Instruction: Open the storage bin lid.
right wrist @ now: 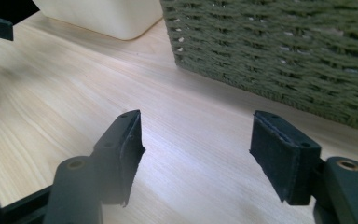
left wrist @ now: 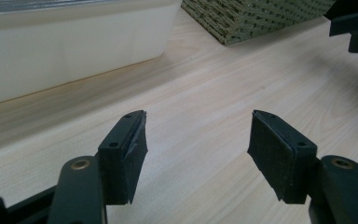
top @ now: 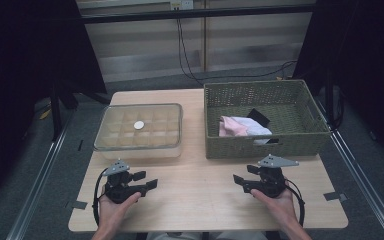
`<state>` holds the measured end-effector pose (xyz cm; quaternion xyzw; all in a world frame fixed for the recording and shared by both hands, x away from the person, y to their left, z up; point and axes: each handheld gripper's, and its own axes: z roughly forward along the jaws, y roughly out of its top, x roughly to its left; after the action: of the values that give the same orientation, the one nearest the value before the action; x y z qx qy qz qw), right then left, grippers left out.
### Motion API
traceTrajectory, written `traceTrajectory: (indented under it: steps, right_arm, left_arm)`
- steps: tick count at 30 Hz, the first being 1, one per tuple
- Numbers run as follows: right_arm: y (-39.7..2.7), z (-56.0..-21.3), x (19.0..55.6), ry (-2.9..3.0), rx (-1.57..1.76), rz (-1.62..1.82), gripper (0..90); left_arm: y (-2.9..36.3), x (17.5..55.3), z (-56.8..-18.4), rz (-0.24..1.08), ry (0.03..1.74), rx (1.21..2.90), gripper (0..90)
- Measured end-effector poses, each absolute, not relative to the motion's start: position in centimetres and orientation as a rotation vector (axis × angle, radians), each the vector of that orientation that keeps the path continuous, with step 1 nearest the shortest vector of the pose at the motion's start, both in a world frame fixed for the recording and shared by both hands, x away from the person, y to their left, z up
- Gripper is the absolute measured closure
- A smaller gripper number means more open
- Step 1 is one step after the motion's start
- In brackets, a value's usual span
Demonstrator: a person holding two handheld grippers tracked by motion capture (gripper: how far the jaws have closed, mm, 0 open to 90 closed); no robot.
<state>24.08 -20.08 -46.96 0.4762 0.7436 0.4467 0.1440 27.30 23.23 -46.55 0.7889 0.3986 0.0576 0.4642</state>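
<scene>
Two hand-held black grippers rest low over a light wooden table (top: 200,190). My left gripper (top: 147,180) sits at the front left, jaws apart, nothing between them; its open pads (left wrist: 126,154) frame bare wood. My right gripper (top: 239,182) is at the front right, pointing left, also open and empty, with one pad (right wrist: 277,156) near the basket wall. A translucent compartment box (top: 139,130) with a small white round object (top: 139,125) stands behind the left gripper. A green woven basket (top: 265,142) holds pink, white and black cloth (top: 242,126).
The box wall (left wrist: 65,51) and basket corner (left wrist: 256,18) stand just beyond the left gripper; the other gripper (left wrist: 356,28) shows at the right edge. The basket's woven side (right wrist: 279,46) looms close ahead of the right gripper. Cables hang behind the table.
</scene>
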Motion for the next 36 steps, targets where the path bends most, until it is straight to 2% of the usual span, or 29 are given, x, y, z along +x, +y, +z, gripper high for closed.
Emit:
traceTrajectory:
  steps: [13, 25, 36]
  right_arm:
    - [-17.9, -46.0, 24.8, 2.227, 1.302, 1.318, 41.2]
    - [-15.8, -45.2, 26.0, 2.266, 1.263, 1.370, 43.0]
    - [-13.7, -45.0, 27.2, 2.326, 1.234, 1.411, 44.9]
  left_arm:
    - [23.7, 26.7, -45.8, 0.118, 0.917, 1.968, 43.5]
    - [24.8, 27.2, -45.2, 0.090, 0.920, 1.956, 41.2]
    - [26.6, 26.9, -45.2, 0.126, 0.957, 1.968, 38.9]
